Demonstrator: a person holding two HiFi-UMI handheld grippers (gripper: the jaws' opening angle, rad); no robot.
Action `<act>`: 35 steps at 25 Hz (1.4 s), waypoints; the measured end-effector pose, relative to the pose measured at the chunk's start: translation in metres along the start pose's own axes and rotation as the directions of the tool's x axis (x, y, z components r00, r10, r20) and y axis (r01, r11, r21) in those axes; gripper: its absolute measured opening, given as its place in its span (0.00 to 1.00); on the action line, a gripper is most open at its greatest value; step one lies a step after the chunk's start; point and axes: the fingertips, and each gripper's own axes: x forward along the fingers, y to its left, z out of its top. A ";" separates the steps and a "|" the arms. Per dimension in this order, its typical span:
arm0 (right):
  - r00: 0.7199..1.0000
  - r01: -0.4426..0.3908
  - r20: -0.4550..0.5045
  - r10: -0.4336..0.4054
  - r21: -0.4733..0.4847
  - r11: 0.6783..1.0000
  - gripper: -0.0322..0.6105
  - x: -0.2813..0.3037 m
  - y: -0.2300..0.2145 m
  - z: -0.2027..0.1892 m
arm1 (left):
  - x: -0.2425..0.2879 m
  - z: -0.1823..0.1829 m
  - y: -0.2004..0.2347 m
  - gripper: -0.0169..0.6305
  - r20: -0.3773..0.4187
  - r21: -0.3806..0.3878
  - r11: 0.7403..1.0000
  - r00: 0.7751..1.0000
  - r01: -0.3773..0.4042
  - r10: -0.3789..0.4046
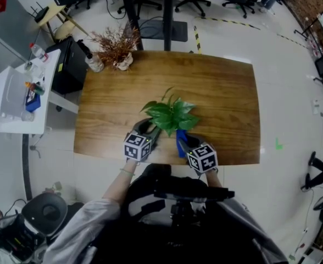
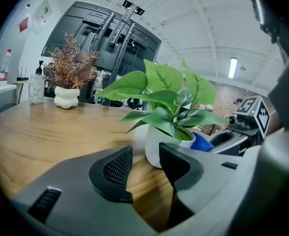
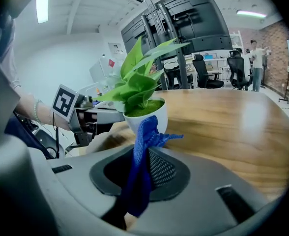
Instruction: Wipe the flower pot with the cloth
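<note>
A white flower pot [image 2: 156, 146] with a green leafy plant [image 1: 170, 114] stands near the front edge of the wooden table [image 1: 222, 98]. My left gripper [image 2: 145, 157] is open, its jaws low over the table with the pot just beyond their tips and nothing between them. In the head view this left gripper [image 1: 149, 131] sits at the pot's left. My right gripper [image 3: 142, 154] is shut on a blue cloth [image 3: 143, 146], whose upper end rises close in front of the flower pot [image 3: 147, 118]. From above, the blue cloth [image 1: 181, 142] is at the plant's right front.
A dried brown plant in a white vase [image 1: 117, 48] and a glass jar [image 1: 94, 63] stand at the table's far left corner. A white side table [image 1: 18, 92] with bottles is to the left. Office chairs [image 3: 238, 65] and a person [image 3: 255, 58] are far behind.
</note>
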 end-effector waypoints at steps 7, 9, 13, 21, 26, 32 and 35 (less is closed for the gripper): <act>0.993 0.079 0.083 -0.081 0.037 0.996 0.17 -0.025 -0.040 0.023 | -0.012 -0.015 -0.019 0.29 -0.012 -0.009 1.000 1.000 0.019 -0.019; 0.990 0.077 0.114 -0.077 0.006 0.997 0.17 -0.020 -0.047 0.040 | -0.012 -0.018 -0.022 0.29 -0.014 -0.016 1.000 1.000 0.025 -0.025; 0.988 0.049 0.151 -0.041 -0.051 0.997 0.17 -0.009 -0.053 0.065 | -0.008 -0.016 -0.025 0.29 -0.013 -0.008 0.999 0.999 0.035 -0.035; 0.994 -0.009 0.110 0.012 -0.026 1.000 0.17 0.002 -0.038 0.048 | -0.004 -0.008 -0.012 0.29 -0.009 -0.003 1.000 1.000 0.025 -0.025; 0.998 -0.042 0.050 0.043 -0.009 0.999 0.17 0.008 -0.016 0.024 | -0.005 -0.005 -0.003 0.28 0.007 -0.036 0.999 1.000 0.023 -0.023; 0.997 -0.077 0.005 0.077 -0.004 0.997 0.17 0.015 0.003 0.008 | 0.000 0.000 0.002 0.27 0.018 -0.044 0.999 1.000 0.017 -0.017; 0.997 -0.073 -0.001 0.073 0.017 0.997 0.17 0.015 0.001 0.006 | 0.002 0.001 0.005 0.27 0.010 -0.033 0.999 1.000 0.013 -0.013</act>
